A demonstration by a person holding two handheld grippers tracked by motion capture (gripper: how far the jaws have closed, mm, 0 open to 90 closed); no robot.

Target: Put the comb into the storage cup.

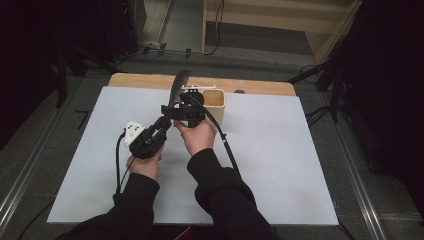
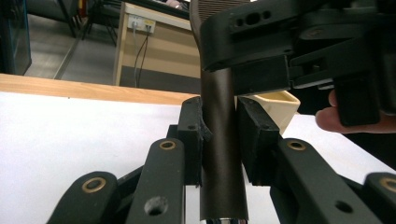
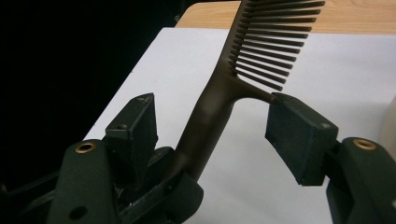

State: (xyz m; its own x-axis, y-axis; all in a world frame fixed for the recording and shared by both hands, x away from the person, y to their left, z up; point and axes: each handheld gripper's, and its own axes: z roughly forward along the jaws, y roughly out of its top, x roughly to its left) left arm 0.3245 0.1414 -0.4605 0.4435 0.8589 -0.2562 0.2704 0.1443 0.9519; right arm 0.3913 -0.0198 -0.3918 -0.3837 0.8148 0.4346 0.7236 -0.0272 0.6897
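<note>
The left gripper (image 1: pixel 161 123) has its jaws clamped on the round handle of a dark wide-tooth comb (image 1: pixel 176 90), which stands nearly upright above the white surface (image 1: pixel 280 165), just in front of a cream container (image 1: pixel 216 102). In the left gripper view the pads press the handle (image 2: pixel 222 154) from both sides. The right gripper (image 3: pixel 212 126) stands around the comb near where handle meets teeth, its jaws wide apart; one pad appears to sit just at the lowest tooth (image 3: pixel 261 95), though contact is hard to tell.

The main risk is in the handover. The handle is smooth and round, so if the left jaws loosen before the right ones have closed, the comb may twist or slide down onto the surface. If the right jaws close where they stand, a pad could catch the thin teeth instead of the solid neck, bending them or tipping the comb. The two grippers are also close enough to knock each other.
</note>
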